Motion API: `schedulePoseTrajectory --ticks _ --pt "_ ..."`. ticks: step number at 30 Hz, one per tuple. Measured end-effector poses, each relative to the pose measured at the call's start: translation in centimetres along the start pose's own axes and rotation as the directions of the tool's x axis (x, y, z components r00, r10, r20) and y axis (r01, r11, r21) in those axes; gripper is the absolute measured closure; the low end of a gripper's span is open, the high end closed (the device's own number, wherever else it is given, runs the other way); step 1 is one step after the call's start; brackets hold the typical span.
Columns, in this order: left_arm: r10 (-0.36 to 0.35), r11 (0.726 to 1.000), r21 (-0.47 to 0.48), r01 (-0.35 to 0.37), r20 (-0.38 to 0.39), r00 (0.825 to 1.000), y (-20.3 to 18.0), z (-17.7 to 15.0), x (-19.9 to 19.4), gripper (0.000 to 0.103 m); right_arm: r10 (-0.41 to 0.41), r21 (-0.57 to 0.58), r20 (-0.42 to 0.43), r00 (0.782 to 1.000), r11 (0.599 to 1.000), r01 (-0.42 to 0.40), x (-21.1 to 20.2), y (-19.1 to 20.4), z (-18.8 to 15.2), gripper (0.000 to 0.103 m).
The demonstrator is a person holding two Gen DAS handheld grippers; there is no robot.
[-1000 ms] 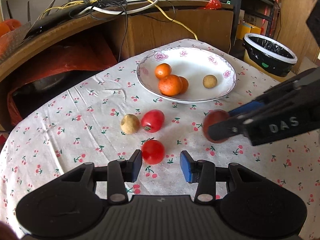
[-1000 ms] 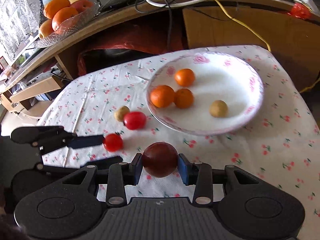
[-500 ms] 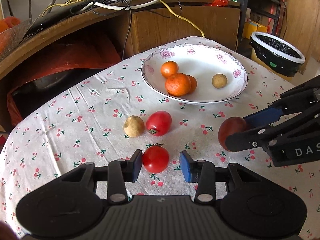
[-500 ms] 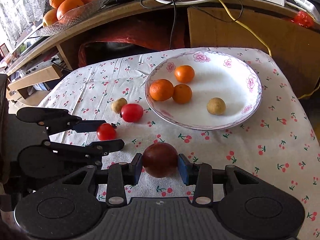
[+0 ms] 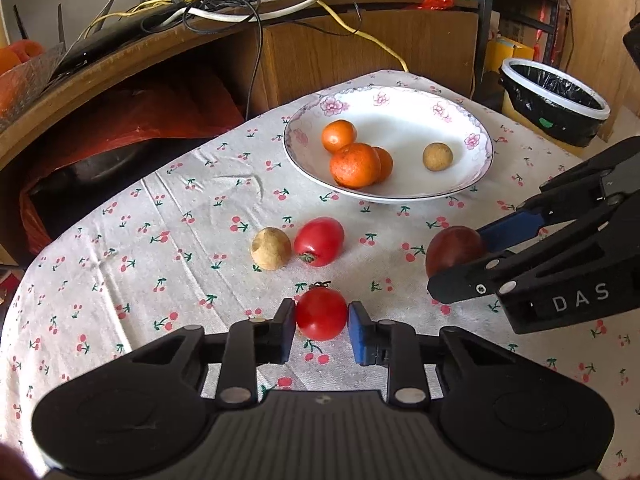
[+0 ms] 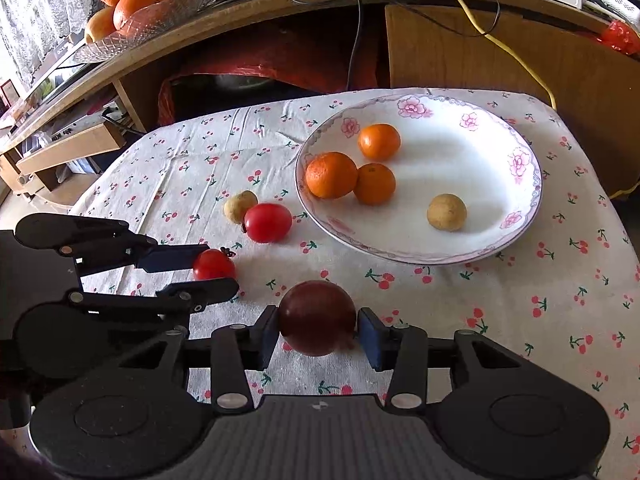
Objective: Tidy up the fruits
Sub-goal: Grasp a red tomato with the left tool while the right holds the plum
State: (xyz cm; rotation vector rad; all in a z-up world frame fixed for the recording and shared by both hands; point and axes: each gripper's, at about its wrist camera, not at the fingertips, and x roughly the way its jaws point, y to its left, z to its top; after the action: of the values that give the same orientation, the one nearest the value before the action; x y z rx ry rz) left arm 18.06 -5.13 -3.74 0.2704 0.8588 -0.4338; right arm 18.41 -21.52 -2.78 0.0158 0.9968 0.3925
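Fruits sit clamped in both grippers: right gripper (image 6: 317, 331) holds a dark plum (image 6: 317, 317), left gripper (image 5: 321, 331) a red tomato (image 5: 321, 313).

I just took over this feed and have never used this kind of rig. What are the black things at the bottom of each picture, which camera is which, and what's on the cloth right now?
There is no robot arm: a person holds a two-finger gripper in each hand, and each carries a fisheye camera looking forward along its fingers.

In the left wrist view, the left gripper has a small red tomato between its fingers, close on both sides. I can't tell if they grip it yet.

In the right wrist view, the right gripper is shut on a dark red fruit.

On the cherry-print tablecloth a second tomato and a tan round fruit lie side by side. The flowered plate holds three oranges and another tan fruit.
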Motion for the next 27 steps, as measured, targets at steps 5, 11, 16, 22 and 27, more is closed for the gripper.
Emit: schedulePoseTrajectory --ticks 5,11,16,22,27 --pt "0.003 1.0 0.003 -0.003 0.002 1.0 0.05 -0.1 0.13 0.065 0.002 -0.004 -0.003 1.0 1.0 -0.002 0.12 0.04 -0.01 0.065" --pt "0.005 1.0 0.005 -0.005 0.005 1.0 0.08 -0.08 0.22 0.063 0.004 -0.007 -0.01 1.0 1.0 -0.004 0.13 0.1 0.0 0.065" --pt "0.008 1.0 0.0 -0.008 0.001 1.0 0.09 -0.03 0.2 0.063 0.001 -0.004 -0.014 1.0 1.0 -0.001 -0.04 0.04 0.08 0.067" --pt "0.016 1.0 0.021 -0.016 -0.003 1.0 -0.18 0.01 0.06 0.067 -0.023 -0.042 -0.015 1.0 0.999 0.022 -0.22 0.56 -0.1 0.068" --pt "0.009 1.0 0.018 -0.009 -0.005 1.0 -0.19 0.04 -0.06 0.067 -0.037 -0.053 -0.013 0.999 0.998 0.036 -0.29 0.58 -0.08 0.068"
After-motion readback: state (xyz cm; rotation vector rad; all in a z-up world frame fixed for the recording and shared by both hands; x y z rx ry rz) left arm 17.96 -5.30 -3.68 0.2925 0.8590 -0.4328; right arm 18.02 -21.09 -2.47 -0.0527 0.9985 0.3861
